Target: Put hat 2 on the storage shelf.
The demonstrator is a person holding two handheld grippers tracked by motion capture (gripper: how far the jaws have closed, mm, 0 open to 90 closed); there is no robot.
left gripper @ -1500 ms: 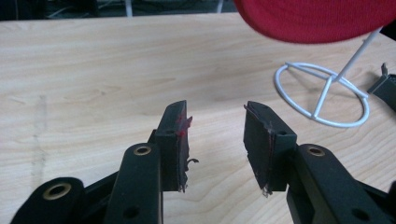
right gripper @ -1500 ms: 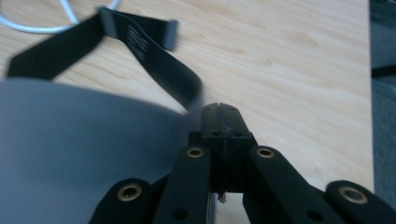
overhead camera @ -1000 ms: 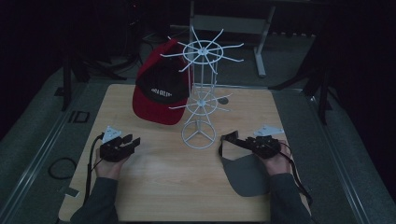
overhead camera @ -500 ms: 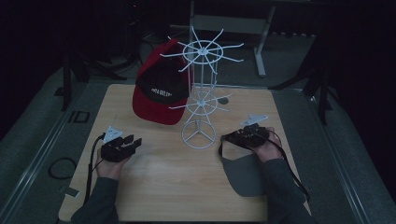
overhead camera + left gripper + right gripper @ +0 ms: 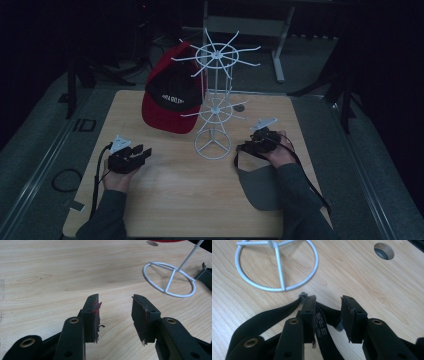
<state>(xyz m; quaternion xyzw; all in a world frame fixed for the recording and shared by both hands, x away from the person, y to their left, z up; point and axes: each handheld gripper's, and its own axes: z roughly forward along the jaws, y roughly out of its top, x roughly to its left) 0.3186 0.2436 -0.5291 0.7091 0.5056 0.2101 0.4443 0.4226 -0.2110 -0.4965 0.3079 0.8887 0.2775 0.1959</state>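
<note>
Overhead: two caps, one red (image 5: pixel 167 102) leaning on rack (image 5: pixel 215 107), one dark visor (image 5: pixel 261 186) flat on table (image 5: pixel 170 200) by right gripper (image 5: pixel 246 148); one wire rack, two spoke tiers; two grippers, left gripper (image 5: pixel 141 153) near table's left edge; room dark, grey floor around

Left gripper view: jaws wide apart, nothing between, bare wood below; rack's ring base (image 5: pixel 169 280) ahead

Right gripper view: jaws just been opening, visor's strap (image 5: pixel 322 325) lies between, pads not pressing; one round hole (image 5: pixel 384 250) in tabletop
</note>
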